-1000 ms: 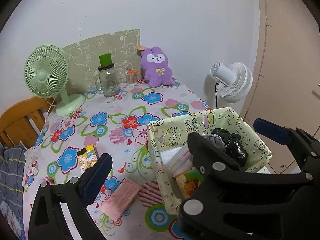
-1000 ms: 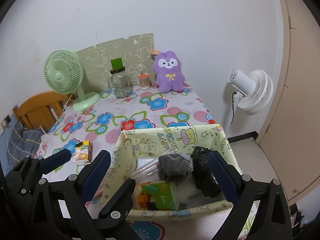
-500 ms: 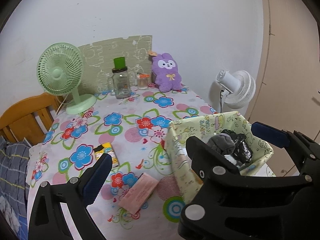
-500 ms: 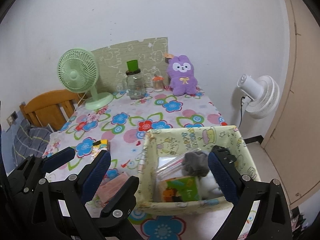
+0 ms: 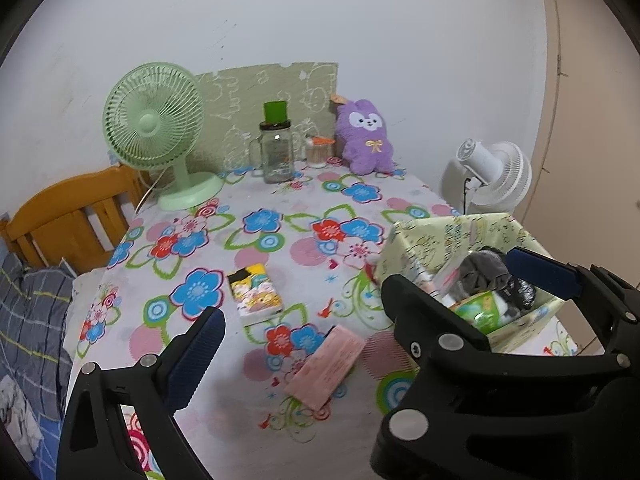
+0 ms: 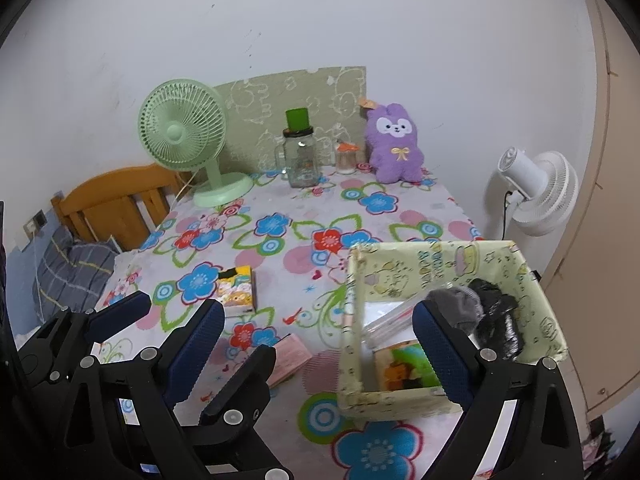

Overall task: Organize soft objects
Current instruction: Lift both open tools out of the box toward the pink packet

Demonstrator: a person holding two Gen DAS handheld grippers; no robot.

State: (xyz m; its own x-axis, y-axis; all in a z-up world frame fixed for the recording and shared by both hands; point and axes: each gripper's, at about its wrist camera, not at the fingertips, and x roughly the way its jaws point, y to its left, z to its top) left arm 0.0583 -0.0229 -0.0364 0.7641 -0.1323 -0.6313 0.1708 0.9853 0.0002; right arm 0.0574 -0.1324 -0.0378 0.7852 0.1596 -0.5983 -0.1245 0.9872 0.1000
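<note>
A pale yellow fabric basket (image 6: 452,268) (image 5: 424,240) stands at the table's near right and holds a grey cloth (image 6: 460,304), a black bundle (image 6: 498,320) and a green pack. A pink tissue pack (image 5: 326,366) (image 6: 290,356) and a yellow cartoon tissue pack (image 5: 256,294) (image 6: 238,290) lie on the floral tablecloth left of the basket. A purple plush bunny (image 5: 366,136) (image 6: 394,144) sits at the far wall. My left gripper (image 5: 368,312) is open and empty above the near table. My right gripper (image 6: 318,344) is open and empty beside the basket.
A green desk fan (image 5: 154,128), a glass jar with a green lid (image 5: 276,148) and a small jar (image 5: 318,152) stand at the back. A white fan (image 5: 494,178) stands off the table's right. A wooden chair (image 5: 68,220) is at the left.
Both grippers have pulled back and left from the basket, so more of the table shows. The basket and packs have not moved. Both grippers stay open.
</note>
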